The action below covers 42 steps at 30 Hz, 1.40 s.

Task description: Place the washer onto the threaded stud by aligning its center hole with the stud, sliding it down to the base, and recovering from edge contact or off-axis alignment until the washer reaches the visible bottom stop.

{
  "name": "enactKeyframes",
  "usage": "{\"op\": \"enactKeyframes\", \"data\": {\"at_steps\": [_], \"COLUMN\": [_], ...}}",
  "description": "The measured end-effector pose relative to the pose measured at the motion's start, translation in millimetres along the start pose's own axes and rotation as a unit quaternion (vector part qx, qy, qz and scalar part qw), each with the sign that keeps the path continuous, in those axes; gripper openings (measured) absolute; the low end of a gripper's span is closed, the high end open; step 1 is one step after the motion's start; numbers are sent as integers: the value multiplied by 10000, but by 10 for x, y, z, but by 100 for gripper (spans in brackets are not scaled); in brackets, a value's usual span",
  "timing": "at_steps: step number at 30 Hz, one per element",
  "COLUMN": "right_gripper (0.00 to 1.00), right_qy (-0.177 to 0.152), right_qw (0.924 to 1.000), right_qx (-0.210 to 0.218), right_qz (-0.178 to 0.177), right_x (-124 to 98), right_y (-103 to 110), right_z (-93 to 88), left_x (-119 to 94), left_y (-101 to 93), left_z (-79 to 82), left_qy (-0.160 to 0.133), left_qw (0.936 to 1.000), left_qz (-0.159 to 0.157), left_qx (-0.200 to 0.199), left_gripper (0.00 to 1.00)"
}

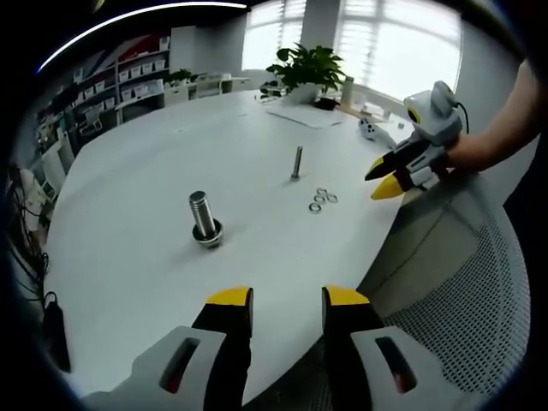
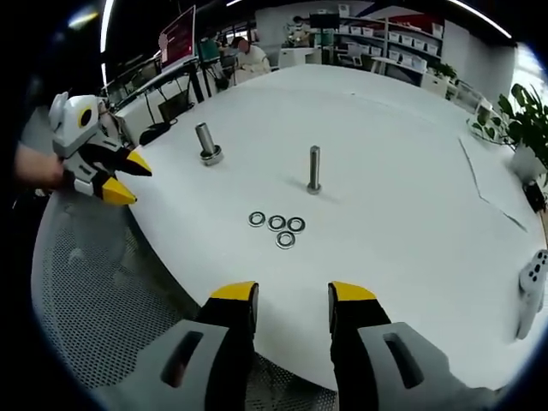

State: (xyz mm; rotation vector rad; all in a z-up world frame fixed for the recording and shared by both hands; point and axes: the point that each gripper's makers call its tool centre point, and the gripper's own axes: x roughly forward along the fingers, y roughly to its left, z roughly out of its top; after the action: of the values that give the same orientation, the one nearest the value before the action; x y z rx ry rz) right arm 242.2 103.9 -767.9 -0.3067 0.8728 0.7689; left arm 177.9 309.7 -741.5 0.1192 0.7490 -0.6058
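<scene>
Both grippers [image 1: 287,297] [image 2: 293,294] open w/ nothing held, four washers [image 2: 276,227] nr upright stud [image 2: 314,169], white table [image 2: 385,223]

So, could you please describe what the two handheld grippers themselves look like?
Both match. The left gripper and the right gripper have black jaws with yellow tips on light grey bodies with slot-shaped openings. Seen from across the table, each has a grey housing with yellow trim; a thin dark cable runs behind the right one.

**Two gripper cameras facing across one table edge**

Each view looks forward from just off the round white table [image 1: 154,257], over its own jaws. Both share the upright grey threaded stud [image 1: 296,162] [image 2: 314,168] and four loose steel washers [image 1: 322,199] [image 2: 277,227] ahead.
</scene>
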Motion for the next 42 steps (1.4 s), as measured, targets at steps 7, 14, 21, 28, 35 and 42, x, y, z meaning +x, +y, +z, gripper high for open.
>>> {"op": "enactKeyframes", "data": {"at_steps": [7, 14, 21, 28, 35, 42], "right_gripper": [35, 35, 35, 35, 35, 35], "right_qy": [18, 48, 47, 136, 243, 323], "right_qw": [9995, 9995, 9994, 9992, 9985, 9982], "right_qx": [-317, -315, -351, -371, -483, -495], "right_qz": [-1, -24, 4, 49, 94, 100], "right_x": [-10, 28, 63, 121, 165, 227], "right_y": [-60, -104, -126, -135, -153, -187], "right_z": [74, 112, 185, 178, 175, 209], "left_x": [-15, -27, -30, -38, -37, -40], "left_y": [13, 31, 42, 51, 59, 71], "left_z": [29, 41, 48, 64, 63, 63], "left_qy": [-79, -119, -151, -191, -200, -203], "left_qw": [10000, 9999, 9998, 9997, 9996, 9996], "left_qz": [39, 86, 109, 137, 157, 176], "left_qx": [-22, -59, -69, -70, -83, -98], "left_gripper": [30, 30, 30, 30, 30, 30]}}
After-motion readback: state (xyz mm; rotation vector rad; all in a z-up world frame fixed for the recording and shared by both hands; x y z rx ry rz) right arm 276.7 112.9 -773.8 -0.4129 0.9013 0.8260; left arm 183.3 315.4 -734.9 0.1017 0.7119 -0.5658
